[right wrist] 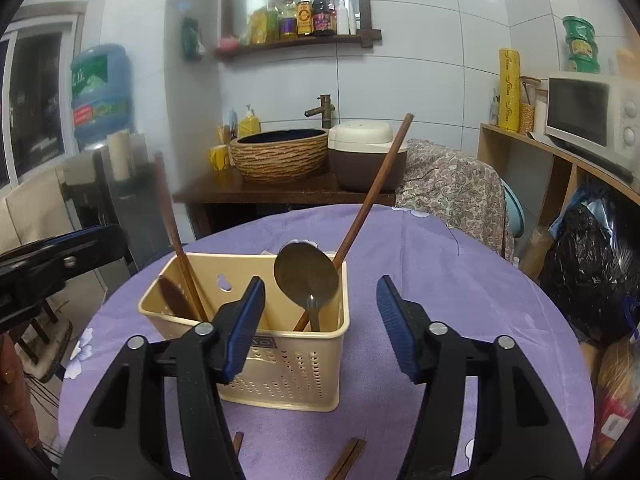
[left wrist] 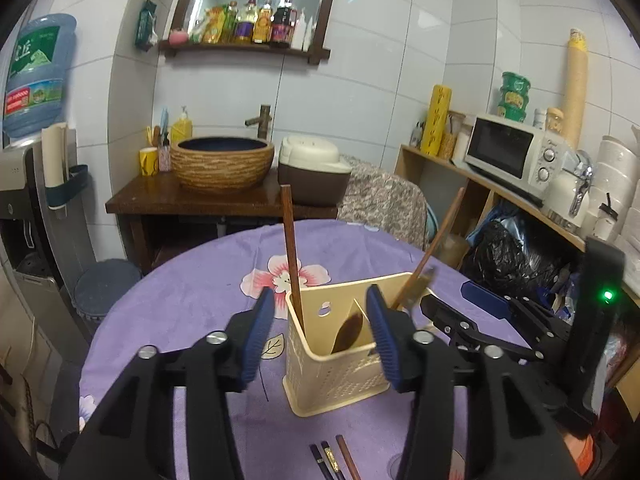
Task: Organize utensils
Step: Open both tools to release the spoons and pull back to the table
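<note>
With both the left gripper (left wrist: pixel 320 334) and right gripper (right wrist: pixel 320 330) held apart and empty near the cream perforated plastic holder (right wrist: pixel 280 364), already stocked with long-handled utensils, the loose chopsticks (left wrist: pixel 332 460) on the near purple floral tablecloth (right wrist: pixel 460 300) are judged next to be gathered.

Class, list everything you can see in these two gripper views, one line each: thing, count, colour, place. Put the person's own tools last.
Utensil caddy: one, cream, perforated, on the table, centre.
Wooden utensils: two long brown handles standing in the caddy, one at each end.
Metal spoon: one, dull grey, bowl up, in the caddy's right compartment.
Chopsticks: a few, dark and brown, lying on the cloth at the near edge.
Tablecloth: one, purple with flowers.
Basin: one, woven brown, on the dark counter.
Rice cooker: one, cream and brown, beside the basin.
Microwave: one, white, on the right shelf.
Left gripper: black, blue fingers, open.
Right gripper: black, blue fingers, open.
</note>
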A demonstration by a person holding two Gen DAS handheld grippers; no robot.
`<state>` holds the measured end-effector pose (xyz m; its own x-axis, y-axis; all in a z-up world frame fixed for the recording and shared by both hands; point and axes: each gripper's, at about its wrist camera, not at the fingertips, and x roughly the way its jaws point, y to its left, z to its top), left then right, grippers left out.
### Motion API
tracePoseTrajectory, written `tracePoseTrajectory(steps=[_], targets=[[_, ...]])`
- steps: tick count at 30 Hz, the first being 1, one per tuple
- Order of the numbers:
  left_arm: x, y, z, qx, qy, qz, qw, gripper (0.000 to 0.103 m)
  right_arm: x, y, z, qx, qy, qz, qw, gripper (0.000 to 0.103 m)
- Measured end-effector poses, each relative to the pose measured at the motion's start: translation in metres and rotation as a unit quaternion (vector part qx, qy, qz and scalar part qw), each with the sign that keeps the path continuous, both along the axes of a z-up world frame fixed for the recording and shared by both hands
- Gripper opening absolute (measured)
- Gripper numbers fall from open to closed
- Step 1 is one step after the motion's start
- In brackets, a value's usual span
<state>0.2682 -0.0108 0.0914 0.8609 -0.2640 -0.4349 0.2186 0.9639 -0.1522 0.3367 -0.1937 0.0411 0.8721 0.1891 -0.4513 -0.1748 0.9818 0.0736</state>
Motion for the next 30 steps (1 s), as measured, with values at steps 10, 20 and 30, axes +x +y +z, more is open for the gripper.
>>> tracePoseTrajectory(steps=[10, 20, 30], targets=[[-0.058, 0.012, -0.022, -0.001, -0.001, 0.007, 1.0000, 0.081, -0.063, -0.009, 0.009, 0.011, -0.003, -0.003, 1.000, 0.076], [-0.093, 0.014, -0.091, -0.002, 0.090, 0.016, 0.9958, 0.083, -0.131, -0.007, -0.035, -0.035, 0.030, -0.014, 0.999, 0.079], [-0.111, 0.002, -0.136, 0.011, 0.149, 0.011, 0.9887, 0.071, -0.161, -0.018, -0.086, -0.050, 0.094, -0.044, 0.993, 0.080]])
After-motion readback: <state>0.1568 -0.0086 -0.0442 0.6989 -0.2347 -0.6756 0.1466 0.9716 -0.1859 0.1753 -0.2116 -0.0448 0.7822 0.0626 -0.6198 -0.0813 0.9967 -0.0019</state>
